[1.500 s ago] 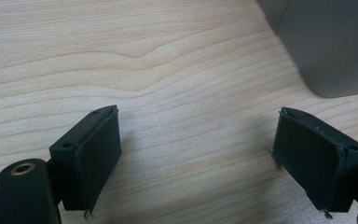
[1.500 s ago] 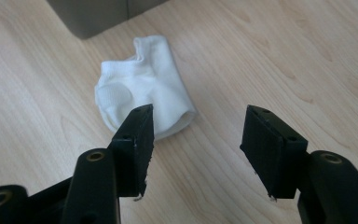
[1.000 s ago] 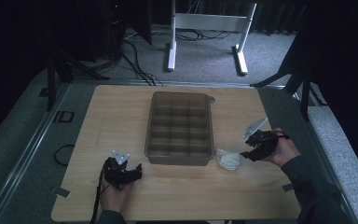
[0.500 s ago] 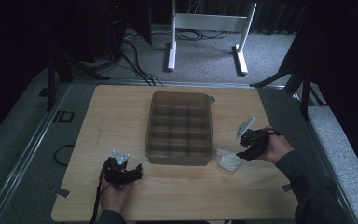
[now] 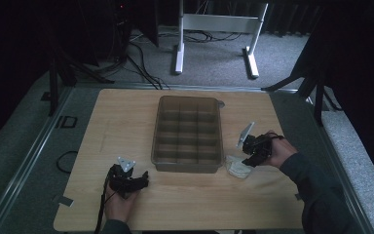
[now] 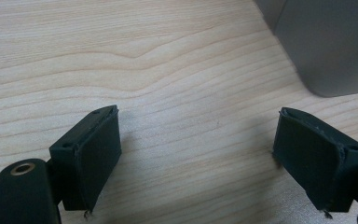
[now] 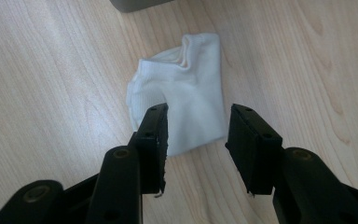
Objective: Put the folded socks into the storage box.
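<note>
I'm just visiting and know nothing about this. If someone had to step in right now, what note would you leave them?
Right claw: above the near end of the white sock, jaws have just been closing, sock's edge between them, pads not pressing yet.
Left claw: open, over bare table, holding nothing.
Sock: flat on the table beside the near right corner of the divided tray.
Done: right claw lined up on the sock.
Left: probably grip the sock, lift it, likely into a tray compartment. All compartments look empty.
</note>
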Demonstrator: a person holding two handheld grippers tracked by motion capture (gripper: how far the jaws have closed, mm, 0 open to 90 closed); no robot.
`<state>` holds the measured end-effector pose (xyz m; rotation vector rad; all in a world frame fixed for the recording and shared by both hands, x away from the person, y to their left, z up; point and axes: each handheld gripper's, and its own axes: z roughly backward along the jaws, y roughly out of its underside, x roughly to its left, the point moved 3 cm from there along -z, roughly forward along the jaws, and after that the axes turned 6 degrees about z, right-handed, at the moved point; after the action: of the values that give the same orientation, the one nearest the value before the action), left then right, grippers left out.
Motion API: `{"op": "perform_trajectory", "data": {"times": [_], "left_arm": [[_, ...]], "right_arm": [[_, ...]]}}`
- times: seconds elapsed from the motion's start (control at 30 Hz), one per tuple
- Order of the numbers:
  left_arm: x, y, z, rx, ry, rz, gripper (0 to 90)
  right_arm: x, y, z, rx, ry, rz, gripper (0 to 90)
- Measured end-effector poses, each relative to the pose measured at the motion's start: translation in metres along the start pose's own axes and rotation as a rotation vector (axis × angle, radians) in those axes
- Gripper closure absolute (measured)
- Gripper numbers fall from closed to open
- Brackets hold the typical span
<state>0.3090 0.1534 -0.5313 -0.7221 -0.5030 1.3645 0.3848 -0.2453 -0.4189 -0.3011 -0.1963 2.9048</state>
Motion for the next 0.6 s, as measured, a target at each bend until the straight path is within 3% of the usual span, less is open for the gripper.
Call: {"op": "perform_trajectory", "data": {"times": [0.6], "left_arm": [[0.000, 0.000, 0.000, 0.000, 0.001, -0.001, 15.2]], "right_arm": [[0.000, -0.007, -0.021, 0.069, -0.032, 0.020, 55.9]]}}
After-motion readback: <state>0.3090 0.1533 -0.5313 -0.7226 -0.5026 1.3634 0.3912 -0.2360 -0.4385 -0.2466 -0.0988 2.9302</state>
